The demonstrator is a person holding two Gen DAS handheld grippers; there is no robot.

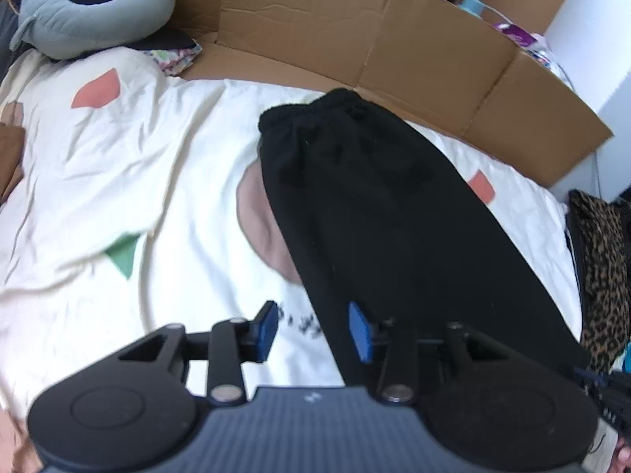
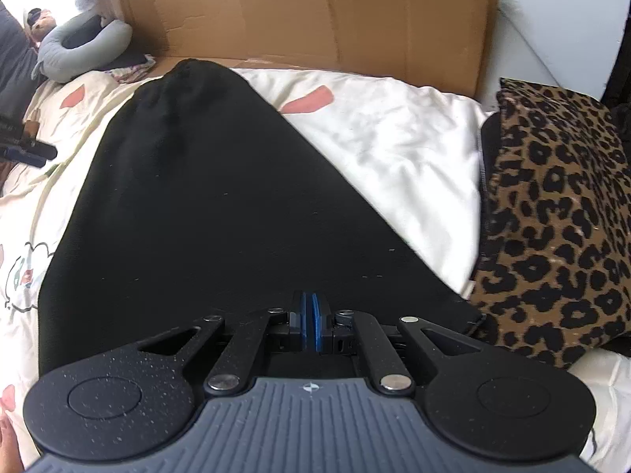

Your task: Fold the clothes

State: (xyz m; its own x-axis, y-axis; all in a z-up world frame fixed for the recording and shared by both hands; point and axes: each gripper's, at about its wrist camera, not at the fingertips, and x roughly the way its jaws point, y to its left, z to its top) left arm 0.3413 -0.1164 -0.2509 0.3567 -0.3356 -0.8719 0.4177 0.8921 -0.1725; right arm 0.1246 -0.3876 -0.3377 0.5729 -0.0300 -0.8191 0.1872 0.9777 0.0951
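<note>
Nearest the left wrist camera, the left gripper hangs over the bed with its jaws partly open and nothing between the blue pads; the near edge of the black trousers runs under the right-hand pad without being pinched. In the right wrist view, the right gripper has its jaws nearly closed, the two blue pads almost meeting over the near end of the trousers; whether any cloth is caught between them cannot be told. The trousers lie flat on the cream duvet, stretching away from both grippers, with the elastic waistband at the far end. Just beside the trousers on the right sits a leopard-print cushion. Farther back, a flattened cardboard box stands along the far side of the bed, and a grey curved pillow rests in the far left corner.
</note>
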